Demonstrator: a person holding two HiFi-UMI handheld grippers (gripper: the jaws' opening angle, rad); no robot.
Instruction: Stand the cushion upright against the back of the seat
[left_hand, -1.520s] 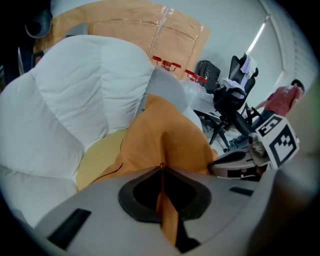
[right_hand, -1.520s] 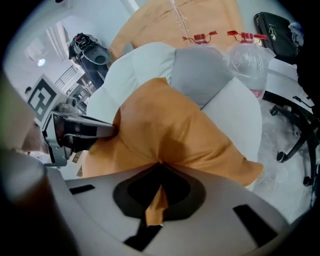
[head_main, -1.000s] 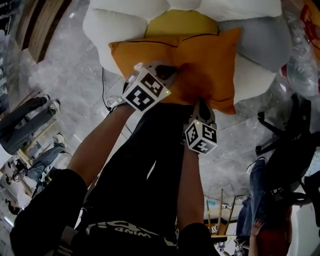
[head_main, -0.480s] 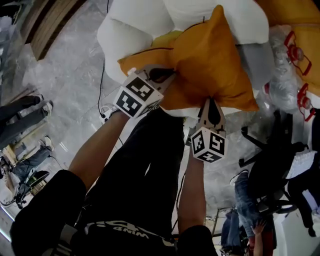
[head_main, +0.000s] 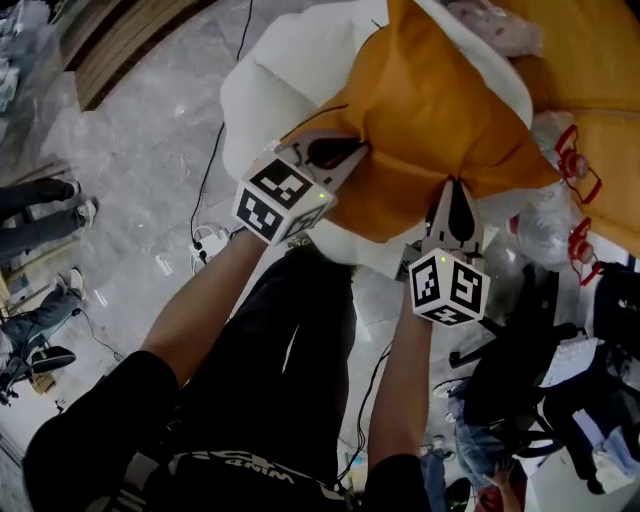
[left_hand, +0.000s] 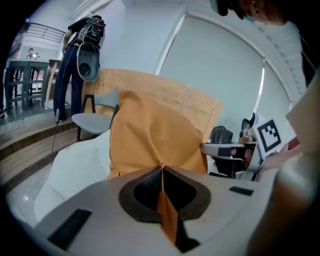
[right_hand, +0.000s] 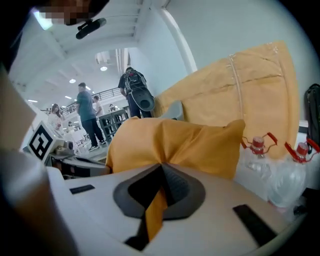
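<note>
Orange cushion (head_main: 440, 110) is held up over the white seat's (head_main: 262, 85) front edge. Left gripper (head_main: 338, 150) and right gripper (head_main: 456, 195) each pinch fabric along the cushion's near edge.

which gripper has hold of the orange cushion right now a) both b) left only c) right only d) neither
a: the left gripper and the right gripper are each shut on a pinched fold of the orange cushion.
</note>
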